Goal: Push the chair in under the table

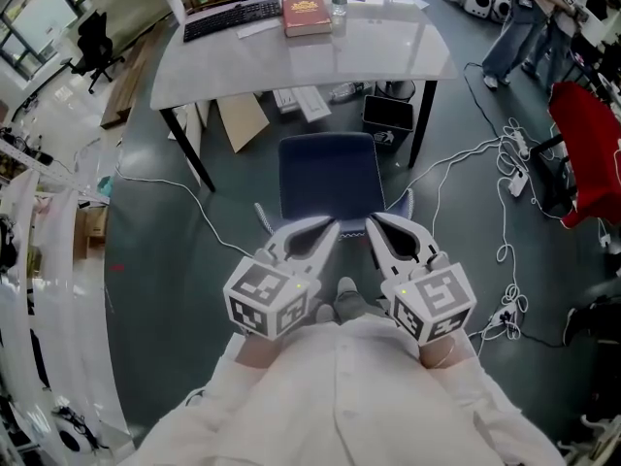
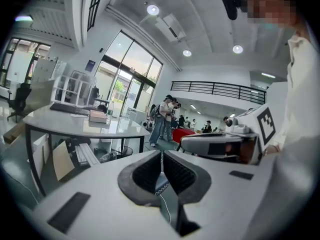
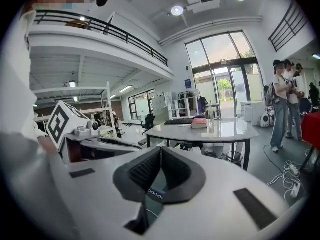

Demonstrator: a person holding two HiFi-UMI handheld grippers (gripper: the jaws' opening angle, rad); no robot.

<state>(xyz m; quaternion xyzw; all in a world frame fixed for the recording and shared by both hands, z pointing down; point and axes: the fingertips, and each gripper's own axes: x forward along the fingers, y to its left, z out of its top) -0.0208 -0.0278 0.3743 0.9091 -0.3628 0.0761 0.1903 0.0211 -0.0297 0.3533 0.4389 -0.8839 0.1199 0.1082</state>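
Daylight floods in through tall windows (image 3: pixel 222 59) ahead of the right gripper (image 3: pixel 160 154). Round ceiling lamps (image 2: pixel 153 10) above the left gripper (image 2: pixel 161 156) add bright, even light. The table (image 1: pixel 408 51) beyond both shows pale glare. Shadows are soft. Both gripper views bend and darken at the edges, and the near jaws blur slightly.

Navy chair (image 1: pixel 328 175), glossy white table (image 1: pixel 408 51), red book (image 1: pixel 307 15).
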